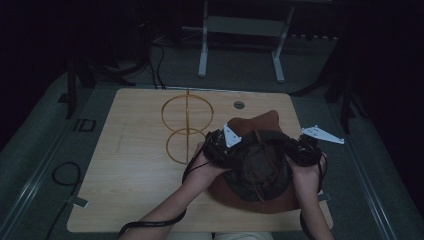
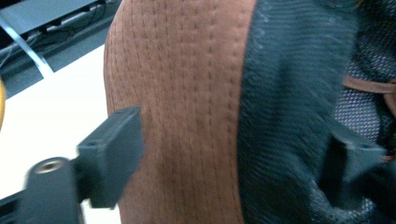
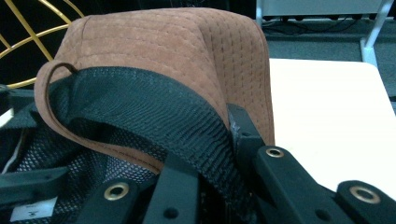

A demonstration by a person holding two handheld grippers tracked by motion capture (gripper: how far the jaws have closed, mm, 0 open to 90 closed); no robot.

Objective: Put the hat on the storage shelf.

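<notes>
Right gripper (image 3: 219, 154) jaws pinch the brown hat (image 1: 257, 165) at its black mesh sweatband; left gripper (image 2: 233, 158) jaws straddle the opposite brim, apart, grip unconfirmed. Hat sits upside down at the table's (image 1: 130, 170) near right, likely held two-sided to keep the floppy brim open, gold wire stand (image 1: 186, 127) just beside it.

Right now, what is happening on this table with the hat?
A person holds a brown hat upside down over the wooden table, one claw on each side. The left claw straddles the brim and dark mesh lining; the right claw is closed on the black inner band. A gold wire stand sits behind, untouched.
</notes>
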